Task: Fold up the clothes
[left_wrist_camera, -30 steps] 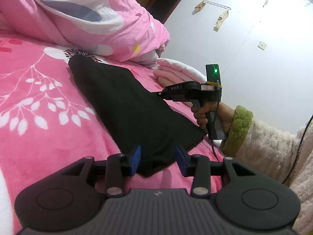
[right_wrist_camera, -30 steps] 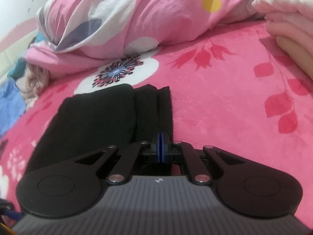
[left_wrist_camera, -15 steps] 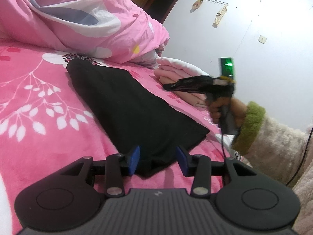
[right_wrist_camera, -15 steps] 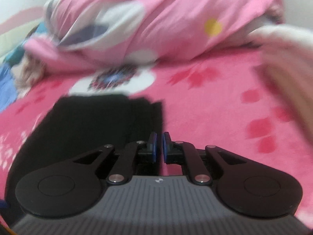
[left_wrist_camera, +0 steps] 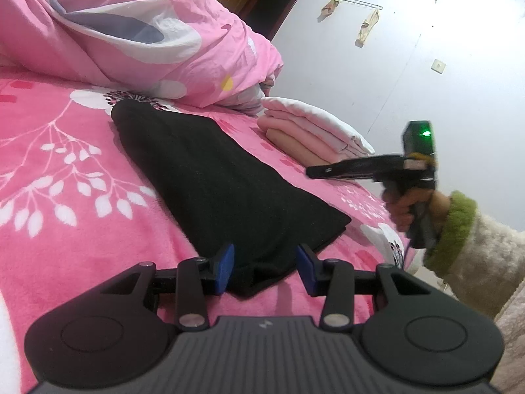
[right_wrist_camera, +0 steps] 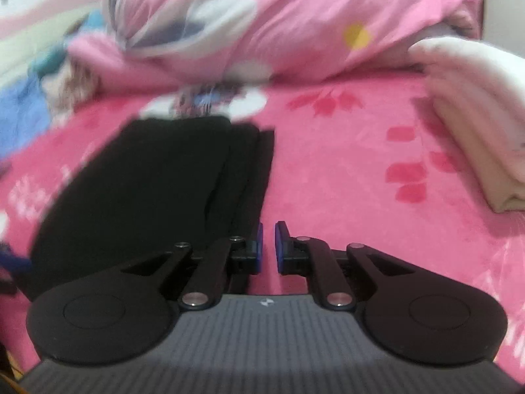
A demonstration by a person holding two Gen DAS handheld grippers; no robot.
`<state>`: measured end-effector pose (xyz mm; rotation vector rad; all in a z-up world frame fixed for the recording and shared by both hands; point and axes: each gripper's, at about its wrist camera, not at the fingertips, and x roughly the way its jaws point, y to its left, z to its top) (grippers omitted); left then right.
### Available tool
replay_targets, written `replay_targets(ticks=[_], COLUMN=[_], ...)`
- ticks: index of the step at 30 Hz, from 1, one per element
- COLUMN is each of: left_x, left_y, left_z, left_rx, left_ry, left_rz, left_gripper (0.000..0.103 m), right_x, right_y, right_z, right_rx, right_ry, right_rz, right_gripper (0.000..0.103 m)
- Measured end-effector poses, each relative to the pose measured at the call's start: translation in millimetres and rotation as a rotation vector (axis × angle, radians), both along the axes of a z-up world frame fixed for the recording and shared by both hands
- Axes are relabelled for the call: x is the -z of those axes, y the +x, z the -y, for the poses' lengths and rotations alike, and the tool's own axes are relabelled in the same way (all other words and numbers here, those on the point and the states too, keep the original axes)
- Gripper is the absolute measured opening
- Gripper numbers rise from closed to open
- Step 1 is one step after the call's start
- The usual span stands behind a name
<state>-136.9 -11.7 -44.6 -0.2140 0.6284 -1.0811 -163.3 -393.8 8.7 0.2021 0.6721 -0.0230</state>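
Black garment point(left_wrist_camera: 226, 193) lies folded mid-frame on your pink blanket point(left_wrist_camera: 65, 170); your left gripper point(left_wrist_camera: 265, 271) is spread at its near edge, right gripper point(right_wrist_camera: 268, 246) barely parted, empty, over bare blanket beside its right edge.

One folded black garment point(left_wrist_camera: 229, 177) lies on the bed point(left_wrist_camera: 65, 216). One stack of folded pale clothes point(left_wrist_camera: 311, 131) sits near its far edge. One crumpled pink duvet point(left_wrist_camera: 131, 32). Two grippers.
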Motion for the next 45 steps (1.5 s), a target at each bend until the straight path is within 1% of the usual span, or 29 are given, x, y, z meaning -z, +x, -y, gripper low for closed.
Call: replay_targets(ticks=[2,4,7,8,10,12,14,17,19,22,25,26,28,29,30,34,37,39,43,45], left_x=[-0.9,-2.1,-6.3,-7.9,-11.6,-15.7,-19.6,-23.2,-23.0,-20.0,-19.3,-18.8,-17.9,-17.5,-17.4,-18.8,-18.8,-20.1,-20.8,-20.3], left_y=[0.2,0.3,-1.5,-2.2,-3.9,-5.4,-6.1,-6.7,-5.4,-3.3,-3.4,-3.3,-3.1,-2.3,-2.0,-0.5,0.4,0.2,0.0,0.8], left_z=[-0.3,-0.4,0.2,0.9,2.3,3.7,5.2,7.1,7.7,8.1,8.3,8.5,8.8,9.3,9.1,9.7,12.2,13.2,13.7,14.6], left_rx=[-0.001,-0.003,-0.009,-0.011,-0.017,-0.024,-0.032,-0.052,-0.062,-0.062,-0.049,-0.046,-0.042,-0.042,-0.042,-0.042,-0.038,-0.036,-0.038,-0.036], left_ry=[0.002,0.007,0.029,0.038,0.055,0.072,0.086,0.102,0.103,0.108,0.11,0.109,0.106,0.105,0.102,0.089,0.09,0.092,0.097,0.098], left_rz=[-0.004,-0.007,-0.002,0.0,0.007,0.014,0.024,0.043,0.04,0.027,0.033,0.034,0.035,0.035,0.034,0.035,0.04,0.049,0.06,0.065], left_gripper=[0.043,0.043,0.043,0.043,0.043,0.044,0.044,0.045,0.045,0.045,0.045,0.046,0.046,0.046,0.046,0.046,0.046,0.046,0.046,0.046], right_x=[-5.3,-3.7,7.5,10.7,15.6,15.0,9.5,-0.9,-2.8,4.6,17.9,23.2,33.8,36.7,37.4,23.7,22.6,23.9,17.4,17.7], right_y=[-14.8,-30.7,-54.2,-60.7,-69.0,-69.2,-57.6,-26.2,1.2,43.5,77.4,86.7,98.1,100.1,100.4,88.2,86.7,86.3,81.2,79.1], right_z=[4.4,3.7,4.6,3.9,2.5,2.8,5.0,5.4,3.5,1.2,0.9,0.9,2.9,4.0,5.1,-1.0,0.2,1.6,-3.6,-3.4], right_rx=[0.018,0.028,0.061,0.071,0.087,0.08,0.048,-0.019,-0.068,-0.112,-0.119,-0.121,-0.128,-0.126,-0.128,-0.102,-0.068,-0.05,-0.046,-0.036], right_ry=[0.106,0.175,0.282,0.304,0.314,0.317,0.325,0.328,0.325,0.304,0.274,0.264,0.272,0.286,0.302,0.237,0.195,0.199,0.155,0.14], right_rz=[0.019,0.025,0.027,0.027,0.029,0.044,0.075,0.118,0.124,0.078,0.018,0.002,-0.026,-0.027,-0.027,0.034,0.045,0.045,0.085,0.089], right_gripper=[0.007,0.009,0.017,0.02,0.021,0.021,0.023,0.033,0.04,0.042,0.042,0.041,0.035,0.016,0.001,0.0,0.0,0.0,0.0,0.0])
